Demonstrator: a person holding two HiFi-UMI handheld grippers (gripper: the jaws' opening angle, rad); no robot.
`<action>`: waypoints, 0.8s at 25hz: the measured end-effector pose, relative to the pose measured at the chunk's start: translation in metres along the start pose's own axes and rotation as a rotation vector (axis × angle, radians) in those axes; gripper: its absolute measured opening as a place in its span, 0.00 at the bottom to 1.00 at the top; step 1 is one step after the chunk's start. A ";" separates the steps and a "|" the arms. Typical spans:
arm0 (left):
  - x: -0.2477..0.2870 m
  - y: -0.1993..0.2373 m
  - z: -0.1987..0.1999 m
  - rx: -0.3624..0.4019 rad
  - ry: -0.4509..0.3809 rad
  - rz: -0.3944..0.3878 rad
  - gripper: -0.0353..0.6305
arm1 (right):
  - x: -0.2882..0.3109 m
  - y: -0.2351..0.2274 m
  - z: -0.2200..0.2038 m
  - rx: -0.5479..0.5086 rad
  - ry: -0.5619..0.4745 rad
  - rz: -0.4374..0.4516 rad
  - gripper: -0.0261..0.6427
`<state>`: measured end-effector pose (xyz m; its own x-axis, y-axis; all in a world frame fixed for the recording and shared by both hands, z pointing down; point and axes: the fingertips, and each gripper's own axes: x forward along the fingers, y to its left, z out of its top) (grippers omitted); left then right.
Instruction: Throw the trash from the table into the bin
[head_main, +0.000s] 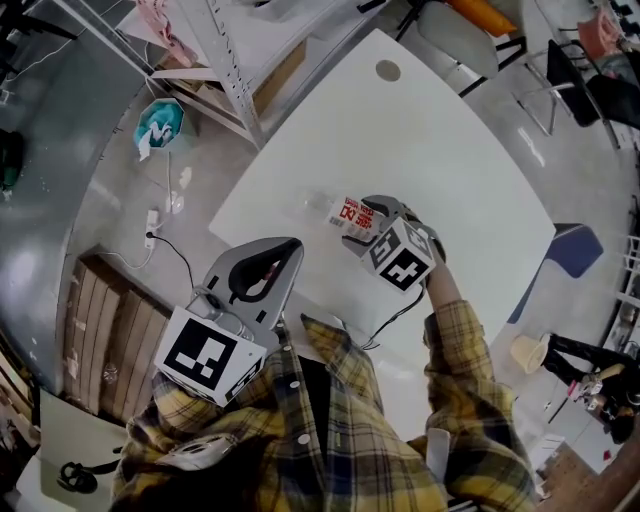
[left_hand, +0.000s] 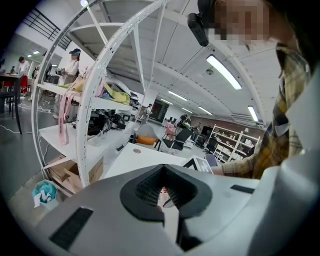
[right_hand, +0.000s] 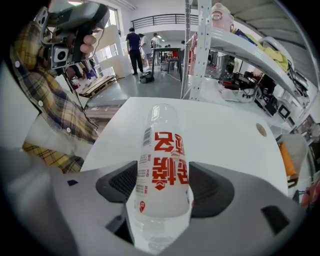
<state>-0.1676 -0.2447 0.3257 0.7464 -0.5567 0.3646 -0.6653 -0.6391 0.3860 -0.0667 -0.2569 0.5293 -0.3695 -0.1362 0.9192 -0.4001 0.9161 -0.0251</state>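
Bottle (right_hand: 162, 145): red characters, barcode; between open right tool (right_hand: 163, 185) jaws.

Left tongs (left_hand: 165, 172) closed, white table (left_hand: 140, 157) beyond — plaid sleeve (left_hand: 250, 161) right

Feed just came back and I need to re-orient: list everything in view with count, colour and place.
bottle: one, clear with white-and-red label, lying on the table between the right claw's jaws
table: one, white, centre
shelving rack: one, white, left of the table
container: one, teal, floor by the rack, possibly the bin
power strip: one, white, floor left of the table
pallet: one, brown wood, floor far left
left claw: one, grey, shut, empty, by the table's near edge
right claw: one, grey, open, over the bottle
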 end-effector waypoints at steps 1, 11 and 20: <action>0.000 0.000 0.000 0.000 0.000 0.001 0.06 | 0.001 0.000 -0.001 -0.006 0.005 -0.001 0.51; 0.000 -0.001 0.006 0.007 -0.006 -0.015 0.06 | -0.001 -0.001 0.002 -0.014 0.002 -0.026 0.50; -0.001 -0.012 0.014 0.041 -0.026 -0.050 0.06 | -0.025 -0.001 0.015 0.051 -0.080 -0.105 0.49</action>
<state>-0.1600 -0.2433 0.3091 0.7790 -0.5368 0.3240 -0.6265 -0.6870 0.3680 -0.0693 -0.2598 0.5008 -0.3879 -0.2616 0.8838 -0.4817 0.8750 0.0477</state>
